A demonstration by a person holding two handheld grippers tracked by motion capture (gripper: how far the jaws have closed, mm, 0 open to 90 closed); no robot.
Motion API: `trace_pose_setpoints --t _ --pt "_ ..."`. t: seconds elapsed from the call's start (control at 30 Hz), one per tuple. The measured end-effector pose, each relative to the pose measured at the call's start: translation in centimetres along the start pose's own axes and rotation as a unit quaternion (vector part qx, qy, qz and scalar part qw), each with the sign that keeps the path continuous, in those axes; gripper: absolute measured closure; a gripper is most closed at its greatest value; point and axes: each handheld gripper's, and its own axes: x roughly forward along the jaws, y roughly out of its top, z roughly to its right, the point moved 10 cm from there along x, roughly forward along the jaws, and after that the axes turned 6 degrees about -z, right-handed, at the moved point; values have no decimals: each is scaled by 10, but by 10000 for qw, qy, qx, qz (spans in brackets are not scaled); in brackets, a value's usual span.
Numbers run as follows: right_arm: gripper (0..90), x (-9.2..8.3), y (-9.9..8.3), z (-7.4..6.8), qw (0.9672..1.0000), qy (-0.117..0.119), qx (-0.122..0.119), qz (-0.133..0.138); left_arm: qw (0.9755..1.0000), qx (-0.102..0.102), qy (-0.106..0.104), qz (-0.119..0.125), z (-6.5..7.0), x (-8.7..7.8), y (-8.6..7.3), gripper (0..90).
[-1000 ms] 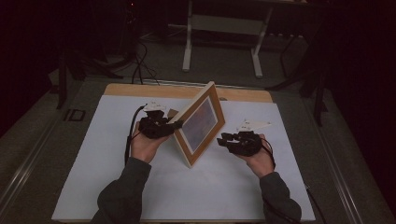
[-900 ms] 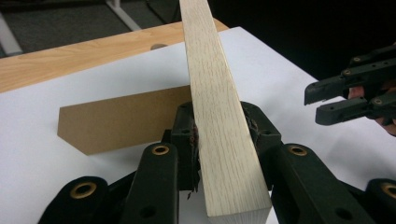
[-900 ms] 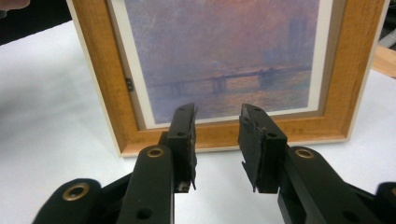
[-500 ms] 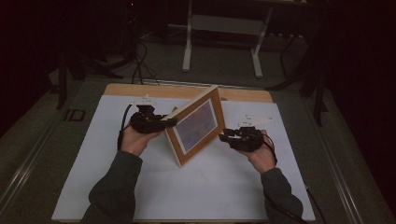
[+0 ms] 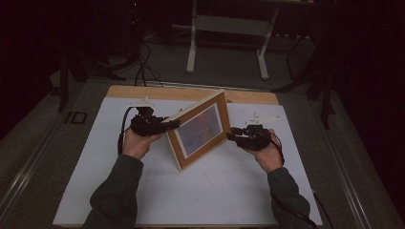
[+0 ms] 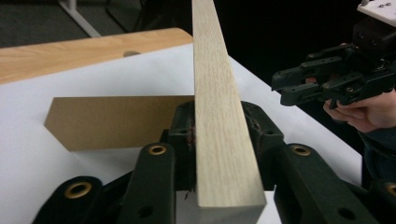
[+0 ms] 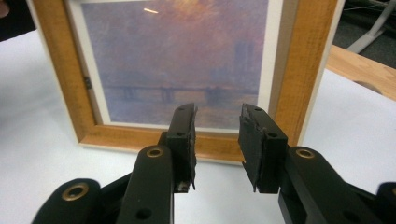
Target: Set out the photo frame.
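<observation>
Sleeves: two grey sleeves (image 5: pixel 114 195) come in from the near edge of the bench, one hand on each gripper.
White sheet: a white sheet (image 5: pixel 205 191) covers most of the bench; its bare wooden edge (image 5: pixel 143 92) shows along the far side.
Left gripper: the left gripper (image 5: pixel 173 124) has the upper left edge of the picture frame between its jaws. In the left gripper view the pale wood edge (image 6: pixel 215 116) runs up between the two pads, which sit against it on both sides. The jaws have just been opening a little, with the edge between them.
Right gripper: the right gripper (image 5: pixel 231 137) is near the frame's right side, apart from it. In the right gripper view its jaws stand apart with nothing between them, pointing at the lower rail of the frame.
Picture frame: the picture frame (image 5: pixel 200 129) stands tilted near the middle of the sheet, between the two grippers, its lower edge on the sheet and its face towards the person's right. It has a wooden border, a white mat and a hazy purple and orange print (image 7: pixel 177 56).
Stand: behind the frame, a brown card stand (image 6: pixel 112 121) lies on the sheet, seen in the left gripper view.
Beyond the bench: the metal legs of another table (image 5: pixel 193 43) stand on the dark floor.
</observation>
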Motion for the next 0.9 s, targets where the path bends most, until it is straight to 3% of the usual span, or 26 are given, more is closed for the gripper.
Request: trace_pose_setpoints --t 0.13,0.2,0.23,0.33,0.63,0.8,0.9 --pt "654 2 5 6 10000 -37 79 26 9993 57 322 153 5 3 -4 655" --pt "647 3 8 9 9999 -84 104 35 9991 45 370 206 6 3 -4 656" --pt "644 4 10 12 9999 -120 118 32 9981 -9 523 329 6 4 -5 656" --pt "641 7 13 16 9997 -185 131 8 9966 -93 683 456 7 5 -7 661" --pt "623 15 23 29 9992 -325 214 -80 9929 -258 949 664 9 9 -14 638" --pt "619 20 26 34 9989 -388 220 -144 9930 -347 876 712 7 8 -16 727" --pt "619 21 29 38 9987 -424 237 -163 9953 -380 581 673 6 7 -17 749"
